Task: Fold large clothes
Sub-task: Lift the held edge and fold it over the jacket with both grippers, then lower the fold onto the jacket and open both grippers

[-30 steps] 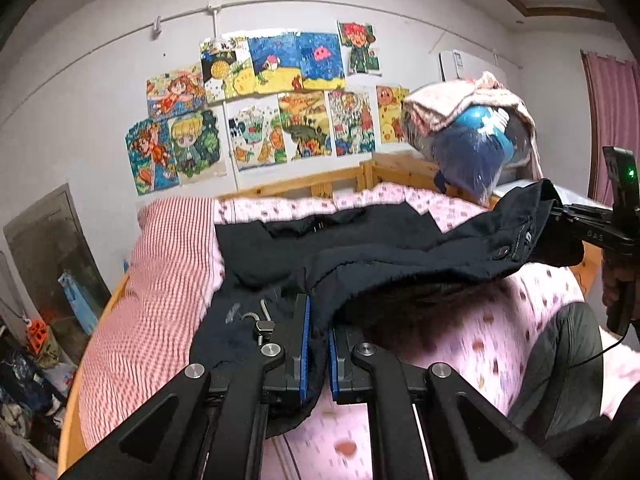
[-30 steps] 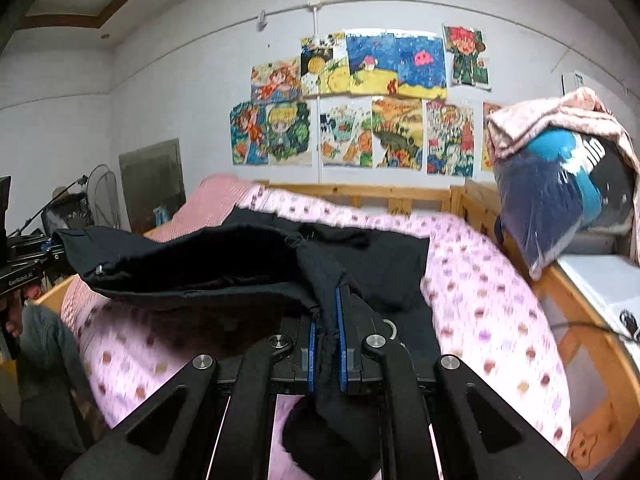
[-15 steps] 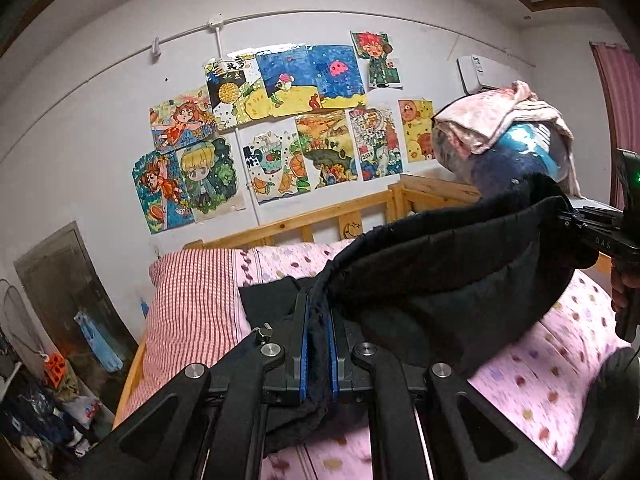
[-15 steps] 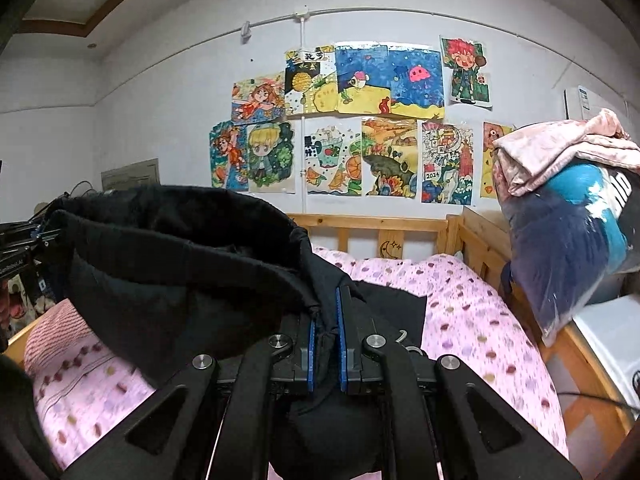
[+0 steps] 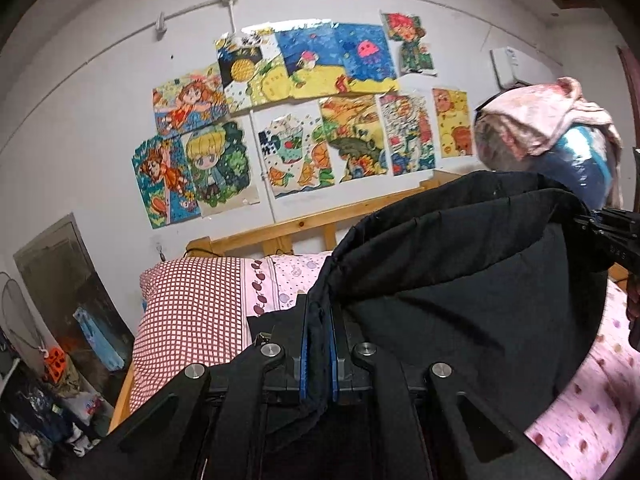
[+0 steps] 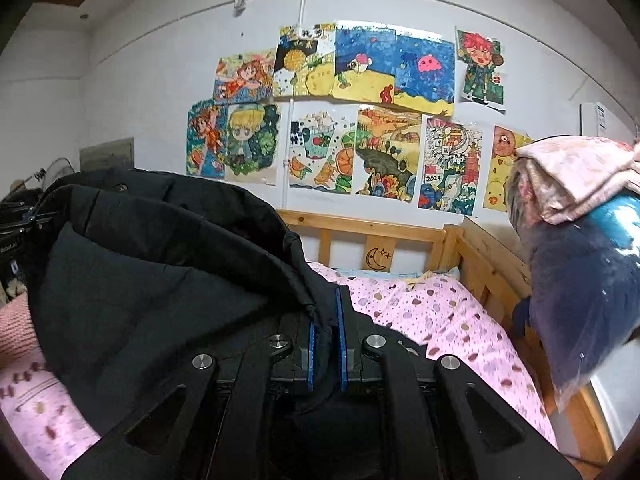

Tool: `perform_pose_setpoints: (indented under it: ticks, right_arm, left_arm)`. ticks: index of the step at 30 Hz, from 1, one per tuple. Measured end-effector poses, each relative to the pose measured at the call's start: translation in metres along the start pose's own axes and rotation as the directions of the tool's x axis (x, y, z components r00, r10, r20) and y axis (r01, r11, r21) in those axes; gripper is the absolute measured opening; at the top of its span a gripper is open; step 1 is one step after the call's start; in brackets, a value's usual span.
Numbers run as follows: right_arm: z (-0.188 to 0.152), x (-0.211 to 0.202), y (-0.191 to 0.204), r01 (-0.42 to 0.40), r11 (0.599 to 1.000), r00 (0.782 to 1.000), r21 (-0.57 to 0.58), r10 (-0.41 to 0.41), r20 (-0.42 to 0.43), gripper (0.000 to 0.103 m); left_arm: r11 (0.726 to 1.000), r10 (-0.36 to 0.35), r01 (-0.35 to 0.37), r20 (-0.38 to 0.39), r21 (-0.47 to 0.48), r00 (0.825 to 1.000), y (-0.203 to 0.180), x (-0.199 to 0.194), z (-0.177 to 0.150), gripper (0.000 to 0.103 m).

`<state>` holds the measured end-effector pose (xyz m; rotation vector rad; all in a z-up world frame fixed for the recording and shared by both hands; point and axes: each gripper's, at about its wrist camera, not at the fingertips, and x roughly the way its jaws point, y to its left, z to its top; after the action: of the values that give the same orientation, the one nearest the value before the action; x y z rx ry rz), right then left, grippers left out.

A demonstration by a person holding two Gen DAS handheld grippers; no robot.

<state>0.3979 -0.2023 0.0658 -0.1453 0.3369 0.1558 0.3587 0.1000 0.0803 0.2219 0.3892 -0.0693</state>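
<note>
A large black garment (image 5: 460, 272) hangs in the air between my two grippers, above the bed. My left gripper (image 5: 317, 344) is shut on one edge of it, the cloth pinched between the blue pads. In the right wrist view the same black garment (image 6: 160, 264) billows to the left, and my right gripper (image 6: 325, 348) is shut on its other edge. The right gripper (image 5: 612, 236) shows at the right edge of the left wrist view, and the left gripper (image 6: 16, 232) at the far left of the right wrist view. The garment's lower part is hidden behind the fingers.
Below lies a bed with a pink dotted sheet (image 6: 452, 320) and a red checked pillow (image 5: 188, 312), framed by a wooden headboard (image 6: 380, 236). A bagged bundle topped with pink cloth (image 6: 580, 264) stands at the right. Drawings (image 5: 304, 120) cover the wall. Clutter (image 5: 52, 380) sits left of the bed.
Both grippers have lifted the black garment up off the bed; it lay partly spread on the sheet a second ago and now hangs clear of it.
</note>
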Motion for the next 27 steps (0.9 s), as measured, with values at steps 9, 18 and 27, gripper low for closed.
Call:
perform_pose_setpoints:
  ticks: [9,18,27]
  right_arm:
    - [0.000,0.067,0.005,0.017,0.998,0.997,-0.057,-0.021,-0.070,0.008]
    - [-0.012,0.115,0.012,0.023,0.997,0.992,-0.074,-0.031,-0.120,0.008]
    - [-0.023,0.147,0.018,0.024,0.995,0.986,-0.092,-0.039,-0.164,0.008]
  left_arm:
    - [1.000,0.025,-0.026,-0.076,-0.017,0.997,0.002,0.073,-0.005,0.008]
    - [0.999,0.031,-0.033,-0.135,-0.015,0.990,0.002,0.119,-0.017,0.008]
    - [0.998,0.015,-0.028,-0.208,-0.057,0.978,0.004,0.159,-0.033,0.008]
